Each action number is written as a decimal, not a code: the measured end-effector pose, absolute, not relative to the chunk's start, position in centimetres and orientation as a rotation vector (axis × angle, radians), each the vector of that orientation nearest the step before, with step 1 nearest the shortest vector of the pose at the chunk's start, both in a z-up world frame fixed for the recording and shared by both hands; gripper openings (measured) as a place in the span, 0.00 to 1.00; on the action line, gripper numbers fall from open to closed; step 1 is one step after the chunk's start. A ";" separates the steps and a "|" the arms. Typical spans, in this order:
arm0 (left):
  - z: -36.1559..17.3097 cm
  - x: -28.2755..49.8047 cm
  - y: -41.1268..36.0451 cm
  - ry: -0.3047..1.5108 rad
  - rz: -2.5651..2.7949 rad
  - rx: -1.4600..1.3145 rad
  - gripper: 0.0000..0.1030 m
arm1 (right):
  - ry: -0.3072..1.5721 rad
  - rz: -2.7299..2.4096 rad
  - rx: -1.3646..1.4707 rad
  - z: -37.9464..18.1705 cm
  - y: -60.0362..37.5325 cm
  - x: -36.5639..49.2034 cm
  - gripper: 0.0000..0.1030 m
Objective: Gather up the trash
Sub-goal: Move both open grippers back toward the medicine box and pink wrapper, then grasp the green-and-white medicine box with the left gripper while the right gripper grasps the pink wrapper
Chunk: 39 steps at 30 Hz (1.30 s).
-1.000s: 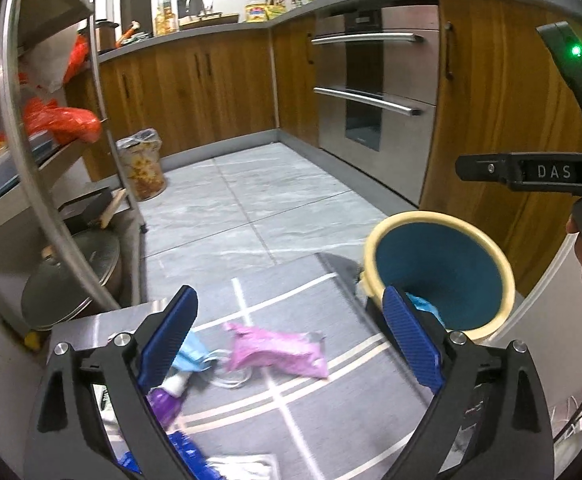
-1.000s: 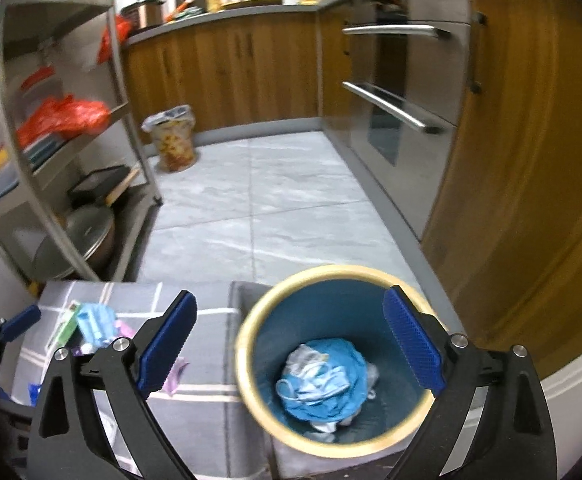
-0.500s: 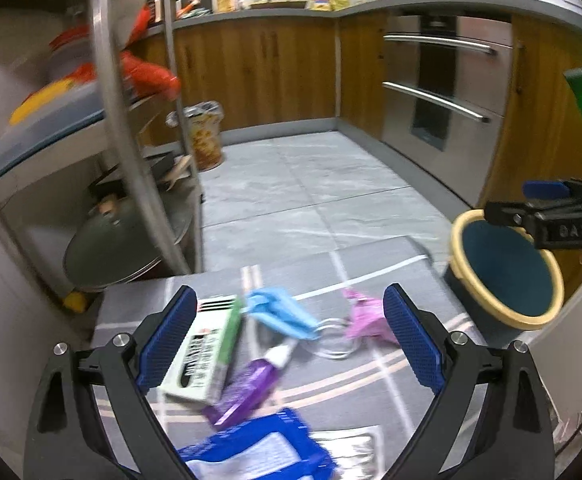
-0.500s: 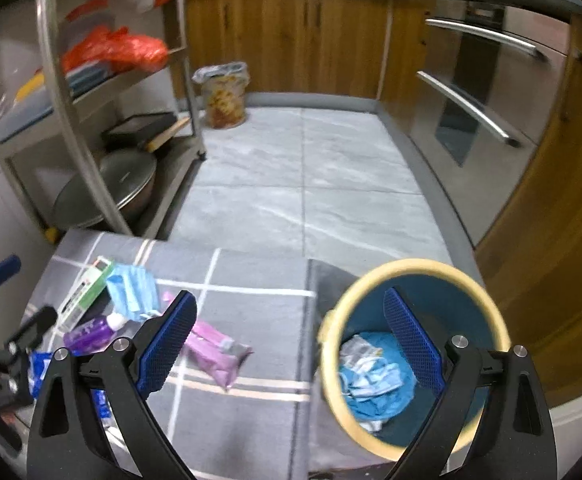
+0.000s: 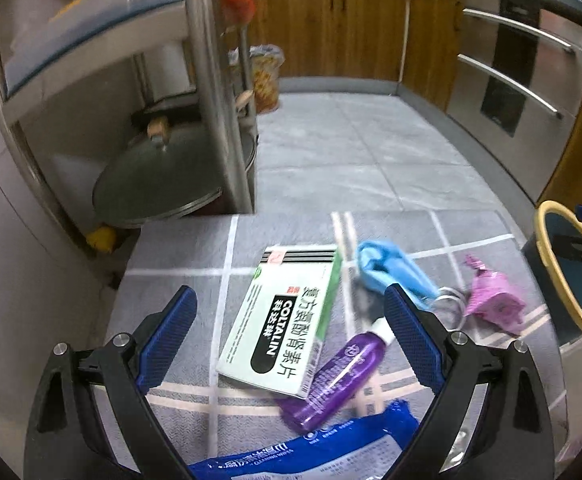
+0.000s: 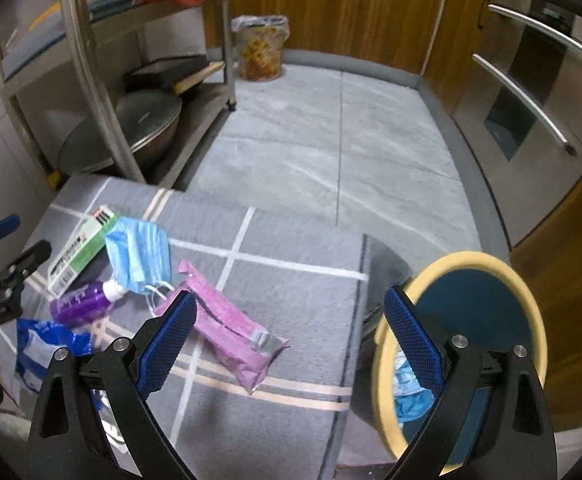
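Left gripper (image 5: 291,328) hangs low, jaws spread wide, blue pads (image 5: 167,338) angled out toward 11 and 1 o'clock, nothing between them. Right gripper (image 6: 291,332) matches it: jaws wide apart, empty, pointing down toward 12 o'clock.

tabletop (image 6: 291,296): grey cloth, white and beige grid lines | lying on it: white-green medicine box (image 5: 287,320), partly over purple bottle (image 5: 331,380); blue face mask (image 5: 391,270) just beside box; pink packet (image 6: 231,330) right of mask; blue wipes pack (image 5: 311,452) at near edge, beside bottle
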<state>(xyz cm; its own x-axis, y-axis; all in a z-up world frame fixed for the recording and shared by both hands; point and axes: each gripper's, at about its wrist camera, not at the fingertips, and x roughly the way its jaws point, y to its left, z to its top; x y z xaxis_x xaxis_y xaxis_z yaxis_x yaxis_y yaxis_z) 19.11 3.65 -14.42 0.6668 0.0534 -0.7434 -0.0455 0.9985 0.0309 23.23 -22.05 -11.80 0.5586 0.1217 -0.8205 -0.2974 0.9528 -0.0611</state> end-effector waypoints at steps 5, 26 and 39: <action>-16.3 20.2 3.4 0.895 0.056 0.036 0.90 | 0.979 0.307 -0.266 -13.1 -20.4 23.3 0.91; -20.1 23.1 1.3 1.040 0.056 0.164 0.62 | 1.108 0.364 -0.349 -18.3 -18.4 24.1 0.84; -17.8 22.2 1.7 0.971 0.087 0.121 0.28 | 1.143 0.356 -0.341 -17.9 -19.2 24.1 0.16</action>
